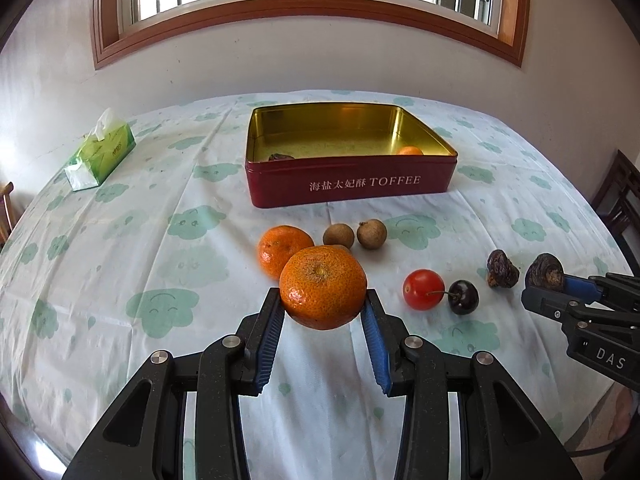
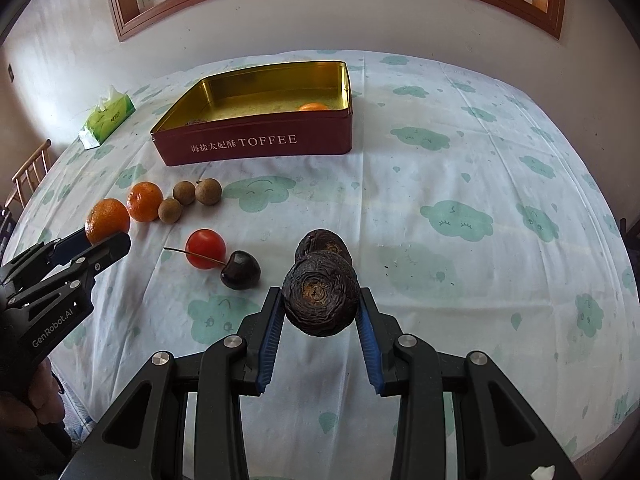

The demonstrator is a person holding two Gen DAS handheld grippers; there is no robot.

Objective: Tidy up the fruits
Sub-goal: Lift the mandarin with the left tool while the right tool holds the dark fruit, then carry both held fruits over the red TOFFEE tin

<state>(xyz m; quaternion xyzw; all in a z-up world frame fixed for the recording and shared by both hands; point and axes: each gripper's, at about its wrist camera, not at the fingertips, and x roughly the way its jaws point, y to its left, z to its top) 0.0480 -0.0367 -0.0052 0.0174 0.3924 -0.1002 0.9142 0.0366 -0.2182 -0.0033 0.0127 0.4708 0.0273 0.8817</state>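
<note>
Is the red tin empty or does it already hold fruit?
Not empty. The lidless tin holds an orange in its right near corner and a small dark item near the left; what that is, cannot tell.

A green tissue box (image 1: pixel 100 152) lies near the far left edge of the surface (image 1: pixel 120 260), a white tissue sticking out of its top. The surface is covered by a white cloth printed with pale green smiling clouds. Behind it rises a plain white wall (image 1: pixel 280 64) holding a brown wood-framed window (image 1: pixel 308 4) with white bars. A wooden chair (image 2: pixel 30 172) stands at the left.
</note>
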